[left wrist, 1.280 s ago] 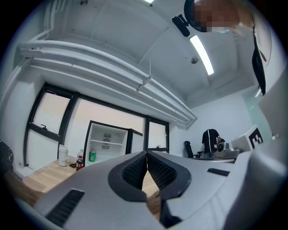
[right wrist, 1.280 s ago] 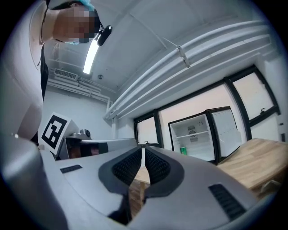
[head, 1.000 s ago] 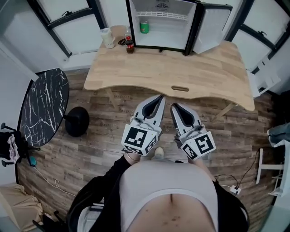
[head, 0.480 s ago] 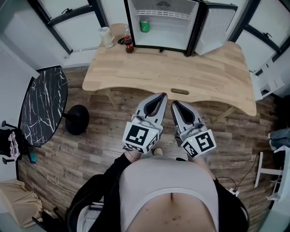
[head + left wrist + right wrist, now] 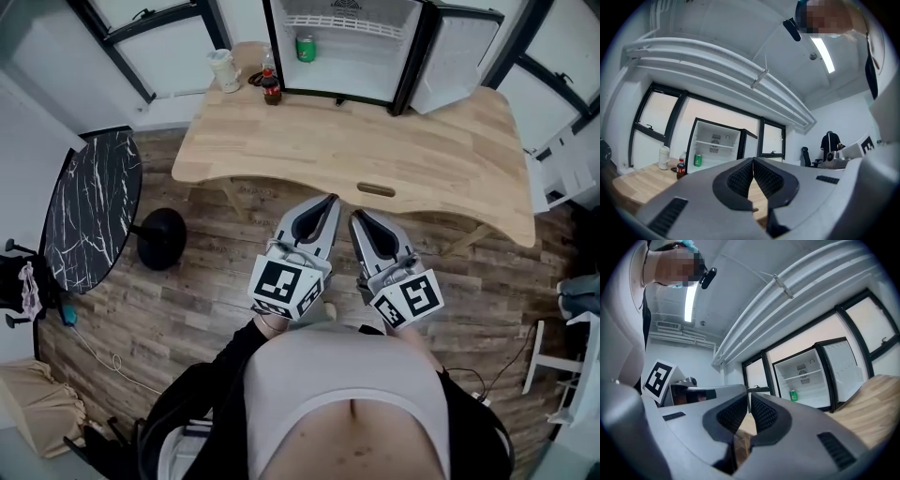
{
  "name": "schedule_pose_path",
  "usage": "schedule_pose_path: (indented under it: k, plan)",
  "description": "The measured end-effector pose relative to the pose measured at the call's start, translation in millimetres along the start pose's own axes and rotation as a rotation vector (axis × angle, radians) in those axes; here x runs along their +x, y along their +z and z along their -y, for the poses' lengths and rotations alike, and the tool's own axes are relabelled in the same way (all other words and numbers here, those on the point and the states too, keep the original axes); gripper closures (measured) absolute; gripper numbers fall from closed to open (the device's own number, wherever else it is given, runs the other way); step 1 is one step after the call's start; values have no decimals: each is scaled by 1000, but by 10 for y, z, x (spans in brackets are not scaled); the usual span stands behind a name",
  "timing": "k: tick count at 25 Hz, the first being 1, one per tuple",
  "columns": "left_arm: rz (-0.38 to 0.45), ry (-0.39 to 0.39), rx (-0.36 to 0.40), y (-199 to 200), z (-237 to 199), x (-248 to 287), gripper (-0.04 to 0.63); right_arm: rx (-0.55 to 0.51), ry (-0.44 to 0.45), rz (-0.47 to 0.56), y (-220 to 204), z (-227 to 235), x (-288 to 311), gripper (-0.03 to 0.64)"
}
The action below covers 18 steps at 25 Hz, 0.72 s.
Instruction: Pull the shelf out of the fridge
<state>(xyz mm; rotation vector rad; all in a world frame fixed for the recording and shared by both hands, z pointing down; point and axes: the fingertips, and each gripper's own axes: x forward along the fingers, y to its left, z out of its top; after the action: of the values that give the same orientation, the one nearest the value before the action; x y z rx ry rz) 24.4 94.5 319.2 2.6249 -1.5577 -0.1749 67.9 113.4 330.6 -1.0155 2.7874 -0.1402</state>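
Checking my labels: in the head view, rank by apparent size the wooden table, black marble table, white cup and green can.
1. wooden table
2. black marble table
3. white cup and green can: nearly alike, and the can stands farther back, so unranked

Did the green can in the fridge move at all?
No. The green can stands at the same spot on the floor of the fridge, near its left wall and below the shelf. Only the head view itself shifted slightly.
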Motion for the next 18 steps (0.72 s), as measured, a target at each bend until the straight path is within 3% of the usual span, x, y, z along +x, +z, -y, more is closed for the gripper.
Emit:
schedule_pose_path:
  k: [10, 18]
  plan:
    - [7, -14, 27, 1, -233, 285, 589, -10, 19, 15, -7, 201, 317, 574]
    - [18, -58, 35, 37, -712, 973, 589, -40, -34, 30, 2, 784, 885, 574]
